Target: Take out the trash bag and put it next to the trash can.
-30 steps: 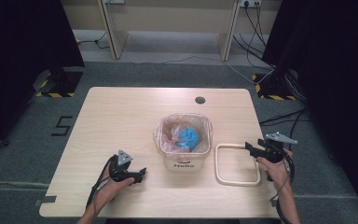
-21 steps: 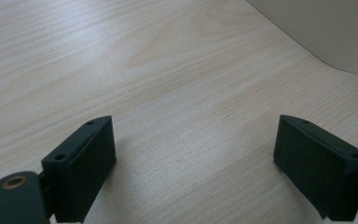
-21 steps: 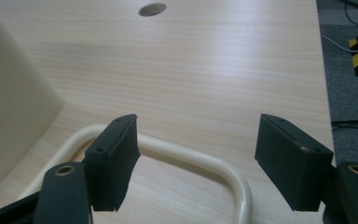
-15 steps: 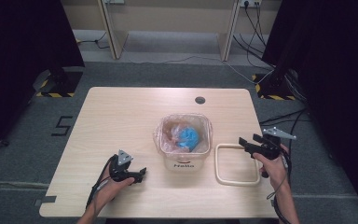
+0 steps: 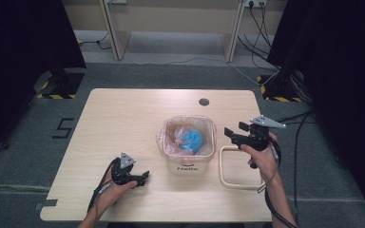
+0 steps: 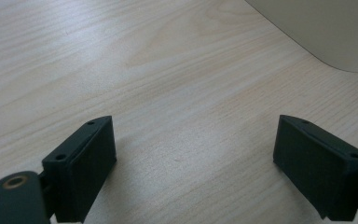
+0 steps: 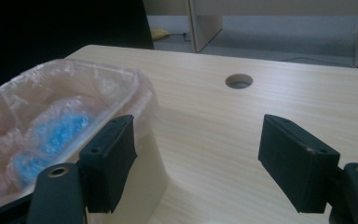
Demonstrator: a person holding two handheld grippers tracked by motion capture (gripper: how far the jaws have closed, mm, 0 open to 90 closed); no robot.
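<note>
Since a second ago, the right gripper (image 5: 234,133) has lifted off the cream rectangular ring (image 5: 240,167) and swung toward the small beige bin lined with a clear plastic bag (image 5: 188,142), jaws wide and empty just beside its rim. Crumpled blue material (image 5: 192,140) lies inside. Near the table's front edge, the left gripper (image 5: 142,178) rests on the light wooden table (image 5: 123,118), jaws wide, holding nothing.

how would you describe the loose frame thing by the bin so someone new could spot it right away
Start at the light wooden table and find the cream plastic bin lined with a clear bag near its middle. Just right of the bin, lying flat on the tabletop, is a cream rounded-rectangle plastic frame, below the right tongs. Unlike the bin, it is a thin open loop with bare wood showing through.
</note>
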